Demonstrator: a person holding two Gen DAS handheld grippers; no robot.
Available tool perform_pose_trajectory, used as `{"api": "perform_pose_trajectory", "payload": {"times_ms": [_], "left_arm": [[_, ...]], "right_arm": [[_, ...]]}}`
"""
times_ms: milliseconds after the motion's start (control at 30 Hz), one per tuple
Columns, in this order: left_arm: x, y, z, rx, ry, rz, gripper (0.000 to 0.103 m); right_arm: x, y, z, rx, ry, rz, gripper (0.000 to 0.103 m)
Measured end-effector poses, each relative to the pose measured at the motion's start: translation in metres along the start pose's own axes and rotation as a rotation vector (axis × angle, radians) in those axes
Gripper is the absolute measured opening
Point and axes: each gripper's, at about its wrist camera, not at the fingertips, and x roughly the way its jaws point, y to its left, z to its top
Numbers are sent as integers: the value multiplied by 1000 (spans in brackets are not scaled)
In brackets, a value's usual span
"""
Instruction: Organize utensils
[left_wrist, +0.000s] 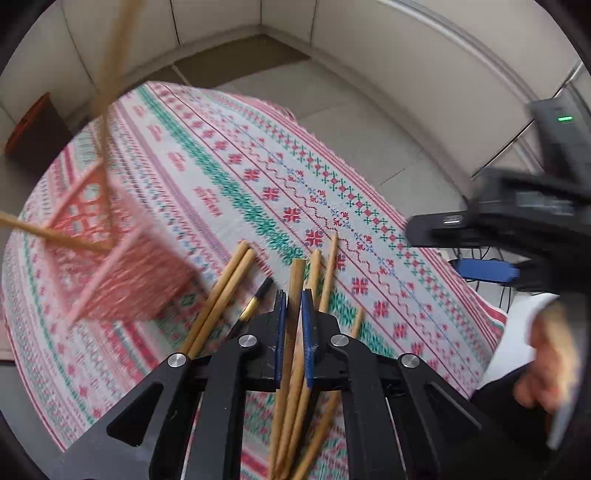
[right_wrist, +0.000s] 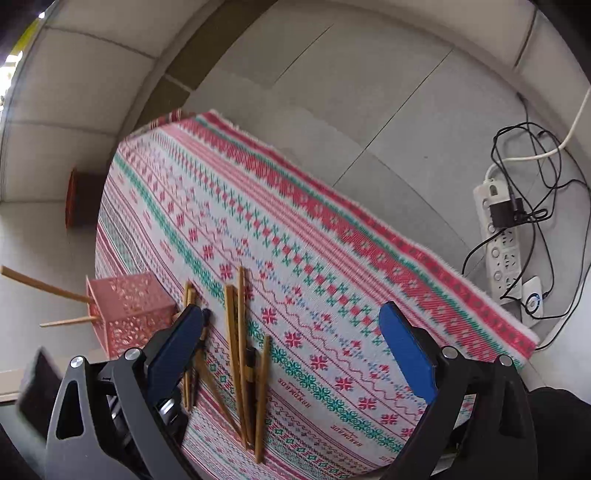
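Observation:
My left gripper (left_wrist: 293, 306) is shut on a wooden chopstick (left_wrist: 295, 280) above the patterned cloth (left_wrist: 229, 155). Several more wooden chopsticks (left_wrist: 225, 291) and a dark chopstick with a gold band (left_wrist: 255, 302) lie on the cloth around it. A pink perforated holder (left_wrist: 122, 266) stands to the left with two chopsticks in it. In the right wrist view the holder (right_wrist: 129, 310) stands at the table's left edge and loose chopsticks (right_wrist: 240, 350) lie beside it. My right gripper (right_wrist: 291, 347) is open and empty above the cloth.
A white power strip (right_wrist: 498, 236) with black cables lies on the floor to the right of the table. A dark red-edged box (right_wrist: 79, 199) sits on the floor at the far left. The table edge runs diagonally at the right.

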Motion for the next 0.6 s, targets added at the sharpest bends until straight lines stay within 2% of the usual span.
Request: {"api": "perform_pose_trajectory", "payload": {"times_ms": [100, 300, 367, 400, 433, 467, 533, 600], "left_arm": [[-36, 11, -19, -18, -67, 13, 7], [-80, 23, -43, -34, -152, 24, 7], [-86, 26, -47, -29, -158, 20, 7], [-88, 27, -49, -27, -161, 18, 7], [-90, 28, -50, -26, -163, 16, 7], [-93, 29, -50, -27, -166, 15, 7], [-99, 36, -51, -30, -172, 12, 7], [-101, 40, -50, -35, -174, 18, 7]], "right_arm": [[17, 11, -4, -12, 27, -6, 89], [50, 42, -11, -81, 53, -48, 63], [59, 52, -12, -104, 31, -87, 60], [59, 56, -14, -113, 8, -95, 56], [61, 62, -15, -134, -1, -95, 45], [64, 66, -16, -148, 2, -111, 43], [65, 71, -19, -178, -37, -164, 27], [67, 75, -21, -205, -63, -175, 14]]}}
